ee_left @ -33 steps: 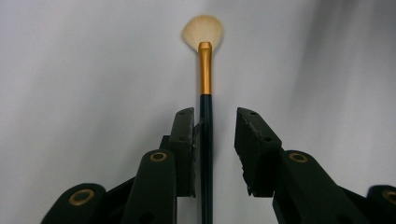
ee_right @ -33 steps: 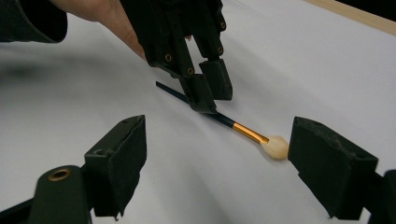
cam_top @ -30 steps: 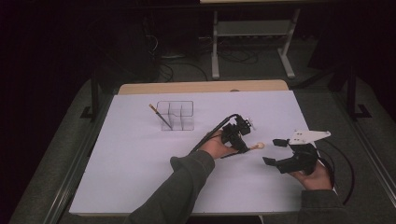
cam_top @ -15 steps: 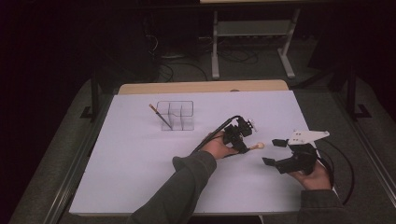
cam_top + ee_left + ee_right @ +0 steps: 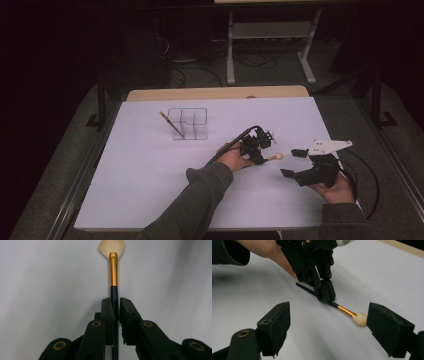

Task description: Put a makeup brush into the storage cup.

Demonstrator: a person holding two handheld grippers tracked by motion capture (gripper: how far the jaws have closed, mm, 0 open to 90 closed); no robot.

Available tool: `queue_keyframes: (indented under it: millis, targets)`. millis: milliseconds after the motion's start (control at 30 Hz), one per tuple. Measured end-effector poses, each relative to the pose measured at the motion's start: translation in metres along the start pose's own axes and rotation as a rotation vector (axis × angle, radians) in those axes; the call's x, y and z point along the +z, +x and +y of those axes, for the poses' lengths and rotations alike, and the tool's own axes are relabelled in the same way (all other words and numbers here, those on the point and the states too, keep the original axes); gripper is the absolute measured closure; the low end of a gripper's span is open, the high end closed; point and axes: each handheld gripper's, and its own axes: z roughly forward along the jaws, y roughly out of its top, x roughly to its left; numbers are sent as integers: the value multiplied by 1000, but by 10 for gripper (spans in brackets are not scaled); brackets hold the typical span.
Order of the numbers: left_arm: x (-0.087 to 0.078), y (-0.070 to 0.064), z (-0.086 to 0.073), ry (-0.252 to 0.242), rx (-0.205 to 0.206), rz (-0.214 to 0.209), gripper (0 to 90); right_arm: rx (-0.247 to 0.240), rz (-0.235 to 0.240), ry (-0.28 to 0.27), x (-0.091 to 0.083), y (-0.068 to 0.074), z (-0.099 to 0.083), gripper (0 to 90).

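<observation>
Left gripper view: the left gripper (image 5: 115,305) has its jaws clamped on the dark handle of the makeup brush (image 5: 113,272), which runs straight out along the jaw line, gold ferrule and pale fanned bristles ahead of the tips. In the high view the brush (image 5: 272,157) lies low over the white table sheet (image 5: 140,175), right of centre, its long axis roughly left to right with the bristle head pointing toward the right gripper (image 5: 296,162). That gripper stands wide open and holds nothing; in the right gripper view the bristle head sits just beside one open pad (image 5: 387,330). Judged step: pickup of the brush, grip secured. A clear compartment organizer (image 5: 188,124) with another brush (image 5: 171,124) leaning in it stands well apart toward the far left; the next move likely calls for lifting, turning the brush handle-down and carrying it there.
</observation>
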Motion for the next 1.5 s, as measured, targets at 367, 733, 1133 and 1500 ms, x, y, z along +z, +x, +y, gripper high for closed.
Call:
queue_keyframes:
  millis: [367,733,1133,1500]
  targets:
    - [1,-9,3,29,38,58,830,-7,1,5,2,1,1,185]
    - [1,-6,3,25,12,40,834,-3,1,9,3,1,1,186]
    - [-1,-3,3,30,9,33,834,-3,4,13,4,1,1,187]
    - [-6,-2,1,27,0,40,834,0,4,15,4,1,1,186]
